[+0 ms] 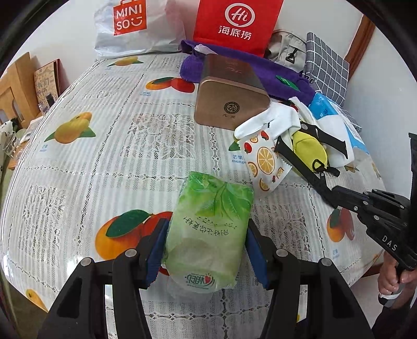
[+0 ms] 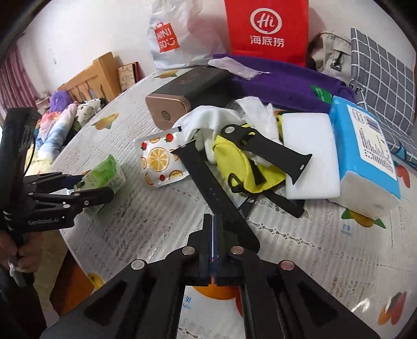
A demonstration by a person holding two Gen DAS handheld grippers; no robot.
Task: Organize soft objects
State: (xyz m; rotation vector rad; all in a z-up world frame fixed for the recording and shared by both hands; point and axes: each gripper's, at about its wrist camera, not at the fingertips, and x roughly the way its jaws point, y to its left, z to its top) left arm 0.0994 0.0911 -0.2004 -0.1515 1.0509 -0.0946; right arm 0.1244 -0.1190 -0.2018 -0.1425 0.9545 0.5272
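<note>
Fruit-print table (image 1: 109, 146), clutter at the back. Left view: my left claw (image 1: 206, 247) is clamped on the green tissue pack (image 1: 208, 224), long axis pointing away. Right view: right claw (image 2: 213, 234) pinched on the black watch strap (image 2: 208, 180), which runs straight ahead into the pile.

"MINISO" on white plastic bag (image 1: 122, 28), "Hi" on red bag (image 1: 235, 23), "mango" on tablecloth (image 1: 238, 161)
</note>
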